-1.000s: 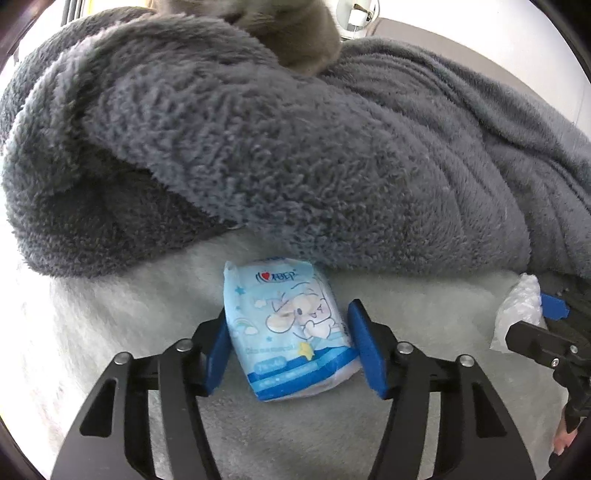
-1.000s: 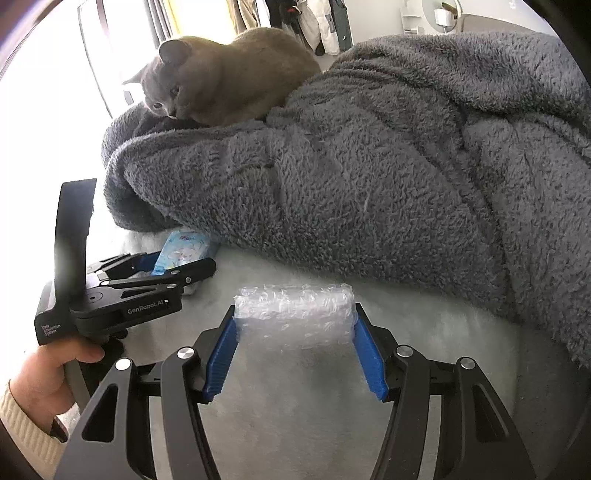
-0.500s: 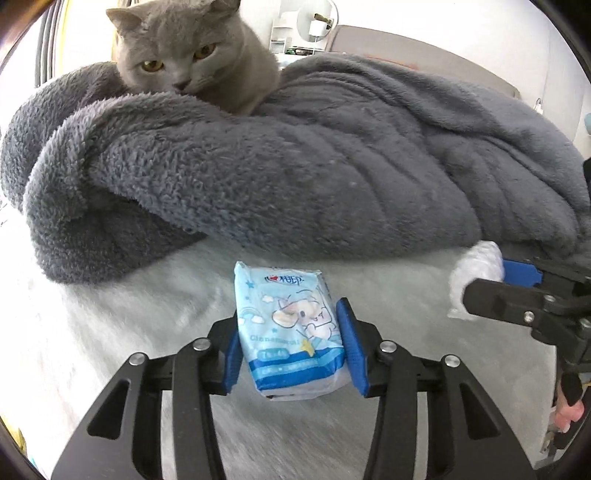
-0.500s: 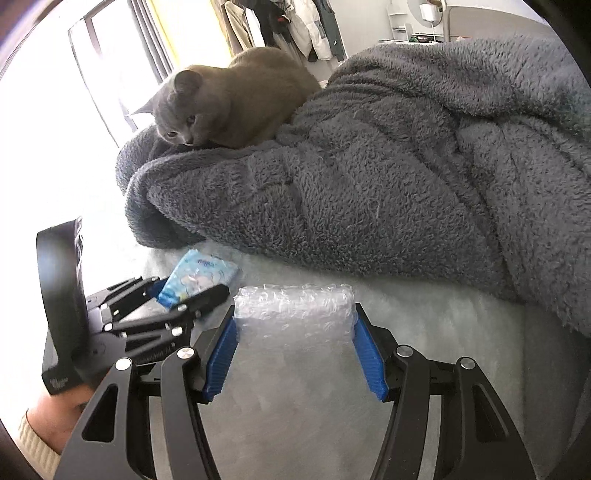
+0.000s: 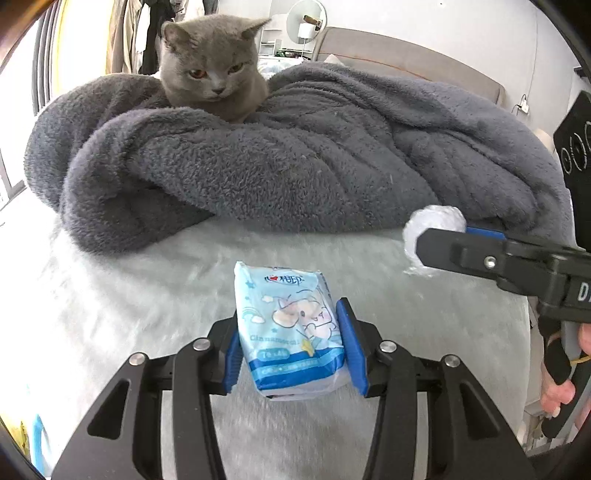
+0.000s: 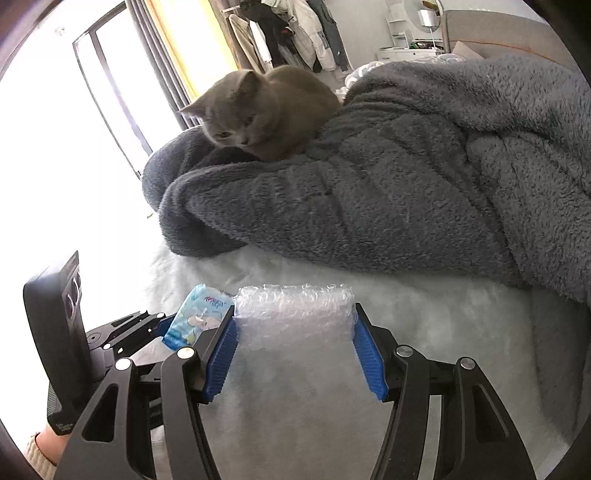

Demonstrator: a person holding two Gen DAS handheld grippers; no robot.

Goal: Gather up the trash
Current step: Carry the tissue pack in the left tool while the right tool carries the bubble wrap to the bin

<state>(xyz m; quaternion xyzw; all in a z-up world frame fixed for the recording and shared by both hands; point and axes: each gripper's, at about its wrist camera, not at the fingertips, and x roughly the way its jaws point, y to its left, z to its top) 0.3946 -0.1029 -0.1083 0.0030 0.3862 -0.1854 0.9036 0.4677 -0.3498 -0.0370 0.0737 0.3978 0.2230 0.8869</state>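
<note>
My left gripper [image 5: 291, 347] is shut on a light blue tissue pack [image 5: 290, 328] with a cartoon print and holds it above the white furry bed cover [image 5: 147, 288]. My right gripper [image 6: 293, 350] is shut on a piece of clear bubble wrap [image 6: 293, 317], also held above the cover. In the left wrist view the right gripper [image 5: 436, 240] comes in from the right with the bubble wrap [image 5: 432, 221] at its tip. In the right wrist view the left gripper [image 6: 166, 328] with the tissue pack [image 6: 195, 317] sits close on the left.
A bulky dark grey fleece blanket [image 5: 295, 155] is heaped across the bed behind both grippers. A grey cat [image 5: 212, 70] lies on top of it, also seen in the right wrist view [image 6: 266, 110]. A bright window [image 6: 74, 129] is at the left, hanging clothes [image 6: 295, 33] behind.
Both grippers have lifted and pulled back from the blanket with their items. The left gripper closed on the tissue pack. The cat has come into fuller view.
</note>
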